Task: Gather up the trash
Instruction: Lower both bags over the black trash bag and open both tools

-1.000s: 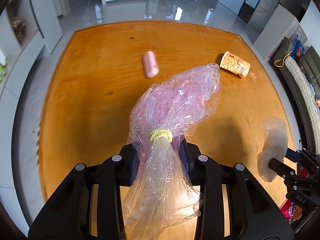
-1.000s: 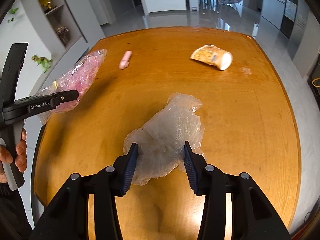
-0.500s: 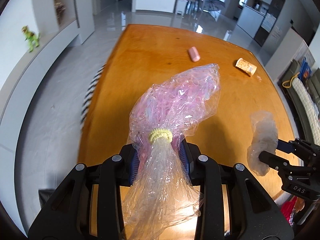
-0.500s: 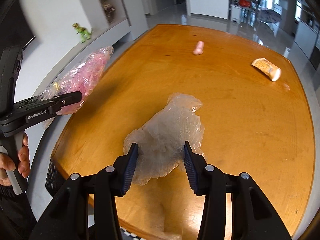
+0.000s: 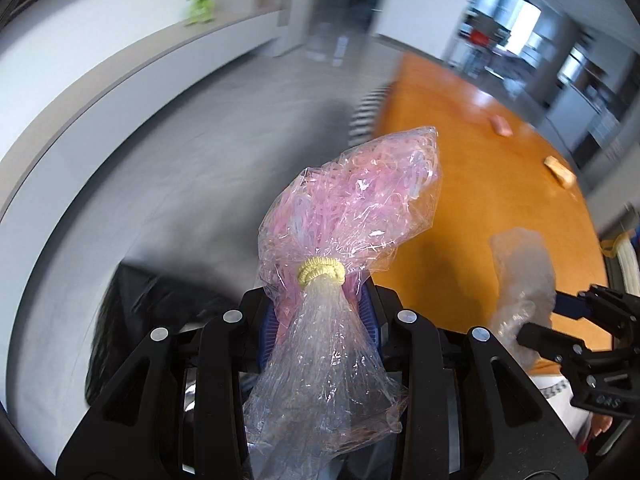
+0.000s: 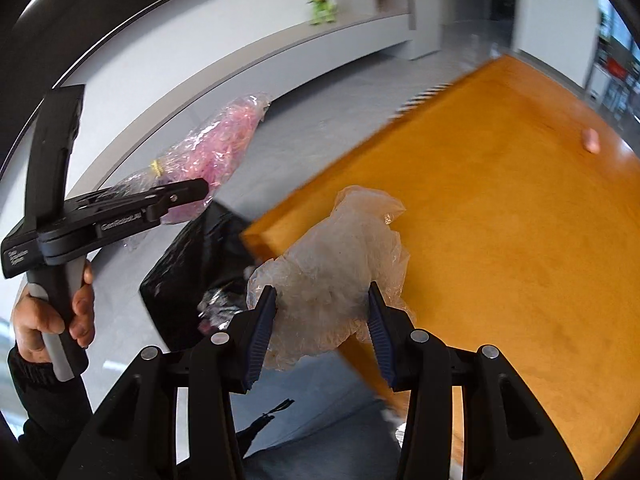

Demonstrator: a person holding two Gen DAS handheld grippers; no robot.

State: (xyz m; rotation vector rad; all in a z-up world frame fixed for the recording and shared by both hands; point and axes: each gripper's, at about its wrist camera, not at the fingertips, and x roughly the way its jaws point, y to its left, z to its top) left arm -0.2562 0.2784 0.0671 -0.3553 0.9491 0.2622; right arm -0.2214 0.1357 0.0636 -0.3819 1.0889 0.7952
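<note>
1. Left gripper holds my pink bag clamped at its tied neck, beside the yellow band; the bag's long axis runs forward, away from the fingers.
2. Right gripper is closed on a crumpled clear bag.
3. Both point steeply down off the table edge, over the floor.
4. What matters next: the black bin bag lies on the floor below and between them. I judge the left gripper nearer its mouth.
5. My left hand grips its handle upright.
6. A pink wrapper and a cup lie on the table, well apart from both grippers.
</note>
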